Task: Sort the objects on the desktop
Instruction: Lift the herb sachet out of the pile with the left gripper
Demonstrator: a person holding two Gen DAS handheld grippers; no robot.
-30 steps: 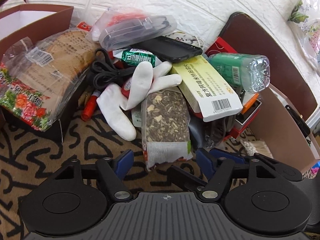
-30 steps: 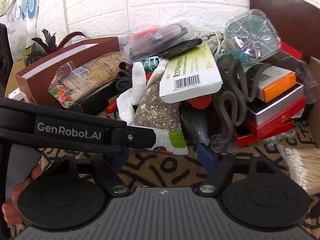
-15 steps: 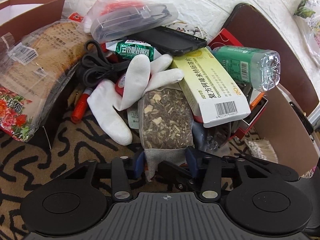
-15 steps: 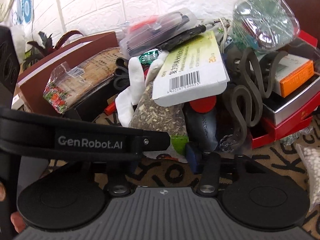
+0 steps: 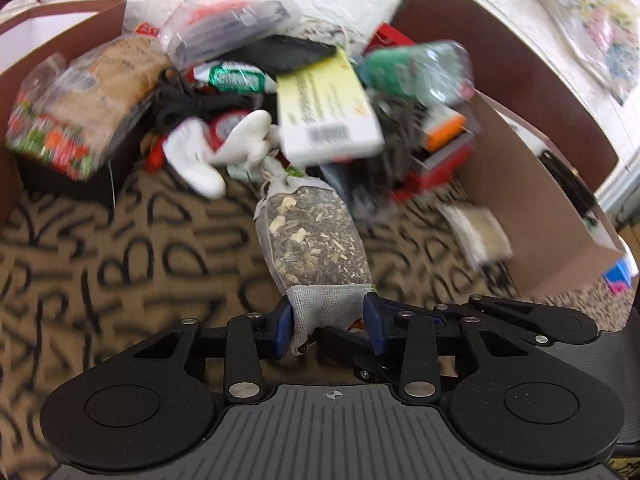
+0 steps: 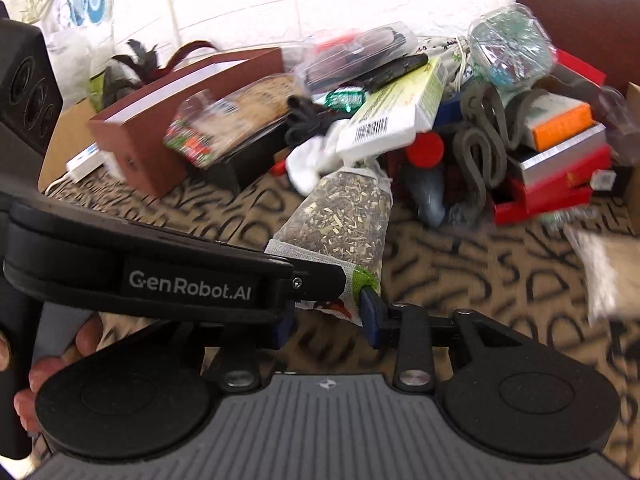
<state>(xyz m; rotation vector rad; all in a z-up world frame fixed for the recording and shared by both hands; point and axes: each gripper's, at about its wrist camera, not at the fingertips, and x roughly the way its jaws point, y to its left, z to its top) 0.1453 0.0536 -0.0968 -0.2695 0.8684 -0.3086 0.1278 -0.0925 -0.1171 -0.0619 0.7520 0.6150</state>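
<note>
A clear pouch of dried herbs [image 5: 316,236] with a white cloth end lies stretched toward me on the patterned cloth, its far tip still at the pile's edge. My left gripper [image 5: 329,326] has both blue pads pressed on the pouch's near end, and its jaws are opening slightly. My right gripper [image 6: 326,318] grips the same end of the pouch [image 6: 344,208] at the green corner. Its jaws are closing, and its left pad is hidden behind the left gripper's black body [image 6: 188,280].
The pile behind holds a yellow-white medicine box [image 5: 326,116], a white glove [image 5: 200,160], a green bottle [image 5: 416,70] and red boxes [image 6: 552,184]. A brown paper bag [image 5: 60,28] stands left, a cardboard box [image 5: 532,208] right, with a cotton-swab bag [image 5: 476,232] beside it.
Both grippers closed from wide open onto the pouch's near end and drew back, dragging the pouch out from under the medicine box. The glove shifted left.
</note>
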